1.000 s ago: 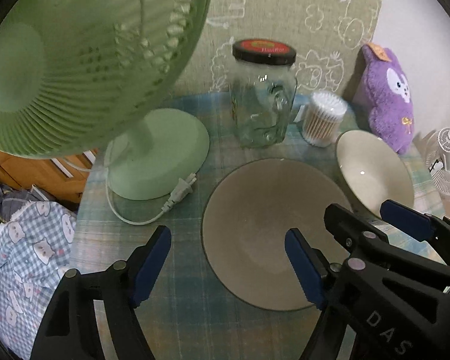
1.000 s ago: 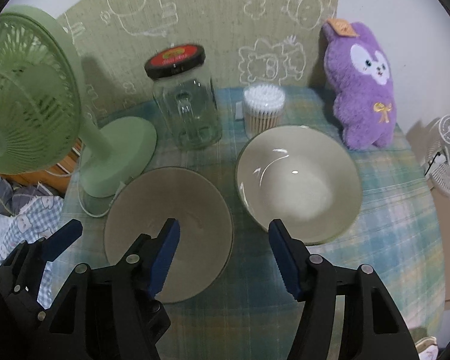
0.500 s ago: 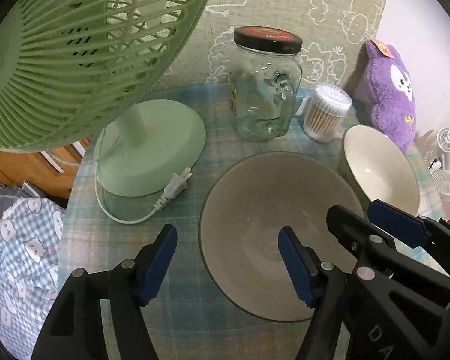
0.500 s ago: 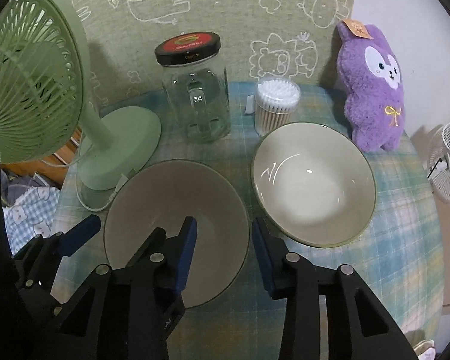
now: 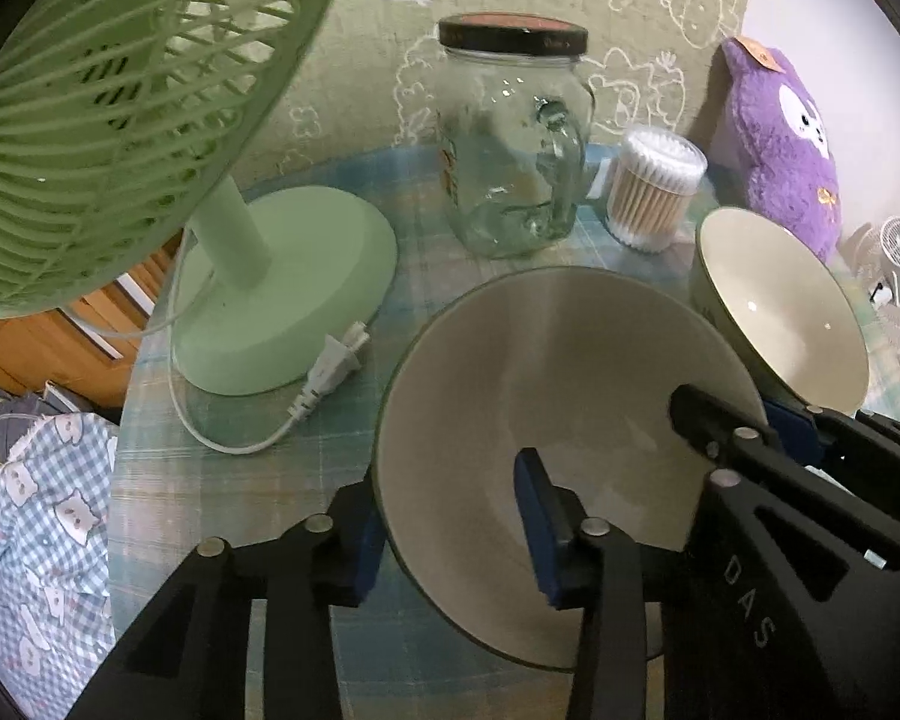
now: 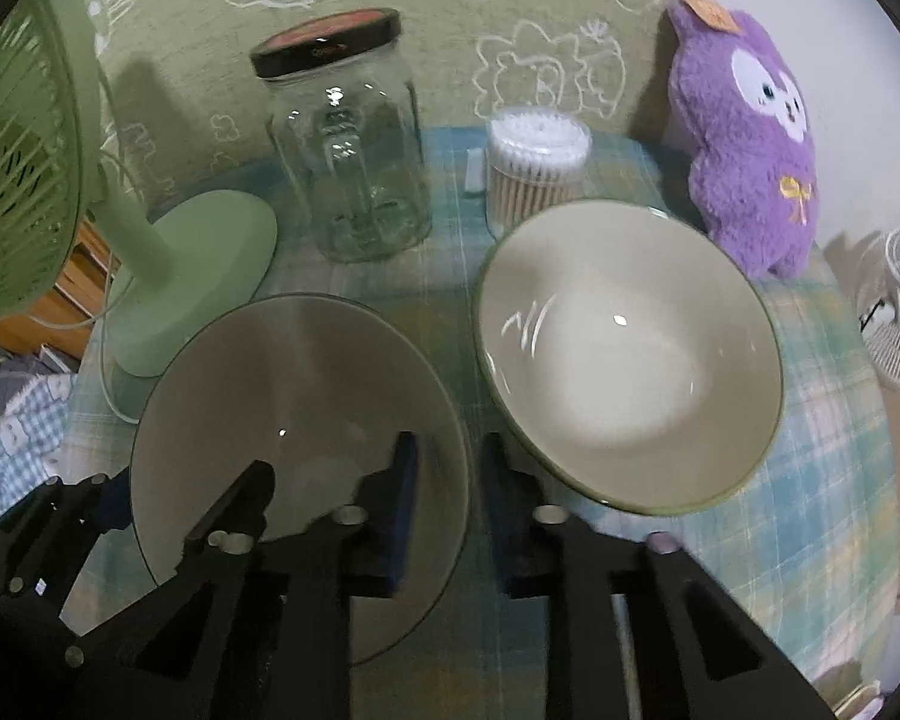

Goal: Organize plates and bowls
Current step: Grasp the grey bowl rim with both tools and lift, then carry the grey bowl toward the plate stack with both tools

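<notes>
- The left gripper (image 5: 450,531) reaches in low from the table's near edge, its fingers straddling the near-left rim of the grey bowl (image 5: 546,396): one blue pad outside the wall, the other inside. The pads look pressed to the rim, so it appears to have hold of the bowl.
- The right gripper (image 6: 447,489) comes in from the near edge too, fingers narrowed around that same bowl's right rim (image 6: 294,396), one pad inside and one outside; whether the pads quite touch the wall cannot be told.
- The grey bowl sits near the table's front edge, left of the cream bowl (image 6: 624,354), which looks tilted and blurred.
- Toward the back edge stand a glass jar (image 6: 348,168) and a tub of cotton swabs (image 6: 537,168).
- A green fan (image 5: 282,294) occupies the left edge; a purple plush toy (image 6: 750,132) stands at the back right.
</notes>
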`<state>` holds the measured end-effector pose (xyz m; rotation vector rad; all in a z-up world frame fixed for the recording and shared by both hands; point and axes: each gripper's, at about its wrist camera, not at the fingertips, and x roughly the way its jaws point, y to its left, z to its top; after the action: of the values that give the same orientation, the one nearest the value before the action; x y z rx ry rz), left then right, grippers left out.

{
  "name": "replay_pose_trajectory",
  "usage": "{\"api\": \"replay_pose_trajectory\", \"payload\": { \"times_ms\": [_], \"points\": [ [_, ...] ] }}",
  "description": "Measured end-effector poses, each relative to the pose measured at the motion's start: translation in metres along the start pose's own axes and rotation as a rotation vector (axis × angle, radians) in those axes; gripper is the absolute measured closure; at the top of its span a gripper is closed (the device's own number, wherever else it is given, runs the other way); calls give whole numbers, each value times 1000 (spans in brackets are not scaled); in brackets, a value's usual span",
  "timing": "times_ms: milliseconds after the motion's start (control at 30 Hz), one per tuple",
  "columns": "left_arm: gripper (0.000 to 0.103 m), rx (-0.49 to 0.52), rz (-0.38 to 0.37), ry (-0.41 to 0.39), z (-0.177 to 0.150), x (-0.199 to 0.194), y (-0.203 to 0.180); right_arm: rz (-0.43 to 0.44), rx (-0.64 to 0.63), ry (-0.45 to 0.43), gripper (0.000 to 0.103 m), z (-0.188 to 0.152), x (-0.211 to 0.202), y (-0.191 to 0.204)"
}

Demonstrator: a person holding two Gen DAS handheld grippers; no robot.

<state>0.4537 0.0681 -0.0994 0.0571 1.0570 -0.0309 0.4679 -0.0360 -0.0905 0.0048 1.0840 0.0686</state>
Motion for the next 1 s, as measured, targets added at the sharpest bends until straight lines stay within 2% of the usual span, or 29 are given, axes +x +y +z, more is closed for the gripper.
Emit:
{"api": "replay_pose_trajectory", "payload": {
  "times_ms": [67, 500, 1000],
  "points": [
    [71, -2, 3, 0, 0, -1, 1, -6, -8, -3, 85, 1, 0, 2],
    [71, 5, -11, 18, -15, -23, -6, 1, -19, 17, 85, -9, -15, -1],
    [71, -15, 17, 21, -60, -76, -23, 39, -53, 21, 85, -59, -69, -12]
  ]
}}
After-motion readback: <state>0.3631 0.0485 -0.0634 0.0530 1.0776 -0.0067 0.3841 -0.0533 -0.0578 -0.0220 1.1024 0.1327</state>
